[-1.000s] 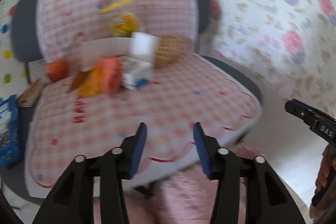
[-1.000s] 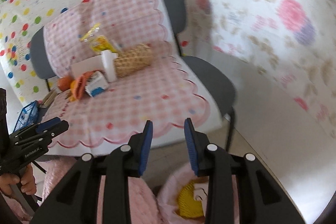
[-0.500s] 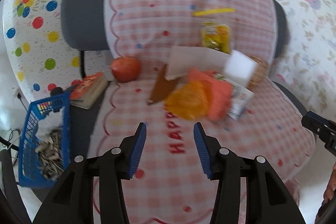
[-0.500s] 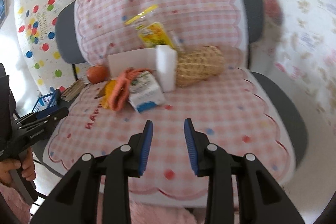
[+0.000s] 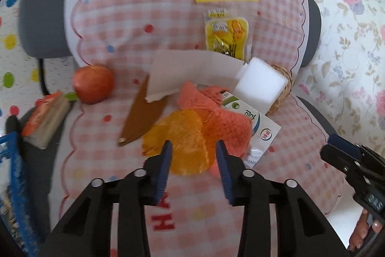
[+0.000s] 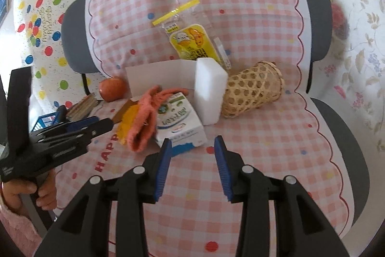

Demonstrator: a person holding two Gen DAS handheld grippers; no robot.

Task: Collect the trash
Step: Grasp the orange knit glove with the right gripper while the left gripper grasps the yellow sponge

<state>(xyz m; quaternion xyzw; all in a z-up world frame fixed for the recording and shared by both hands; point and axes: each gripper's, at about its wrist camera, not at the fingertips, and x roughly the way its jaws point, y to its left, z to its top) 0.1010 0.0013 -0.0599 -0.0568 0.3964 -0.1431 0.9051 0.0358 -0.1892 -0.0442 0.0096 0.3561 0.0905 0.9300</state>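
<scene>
Setting: chair seat under a pink checked cover (image 6: 276,136), clutter bunched toward the back.
Left gripper (image 5: 193,151): released, jaws apart, nothing between them; fingertips sit just above the near edge of the orange mesh wad (image 5: 178,143).
Right gripper (image 6: 192,148): also released and empty; hangs over bare cover just in front of the milk carton (image 6: 179,122).
Change: a second ago both views showed the whole chair from farther back; half a second ago the pile was nearer but clear of the left fingers. Now the left fingers frame the mesh wad, and the right gripper's carton is almost at its left fingertip.
Trash candidates: mesh wad, lying against the pink fuzzy cloth (image 5: 216,117); milk carton on its side, touching the cloth; yellow snack packet (image 5: 226,36) propped on the backrest inside a clear zip bag; white card sheet (image 5: 192,69); brown flat piece (image 5: 142,117).
Probably not trash: apple (image 5: 93,83), white foam block (image 6: 209,93), wicker basket (image 6: 252,90) lying on its side.
Bin: blue basket (image 5: 12,184) off the seat's left edge, partly in view.
Reading: approach looks over; nothing collected yet from this pile. The left gripper seems lined up for a first grab on the mesh wad.
Risk: mesh overlaps the cloth, so closing could snag both.
</scene>
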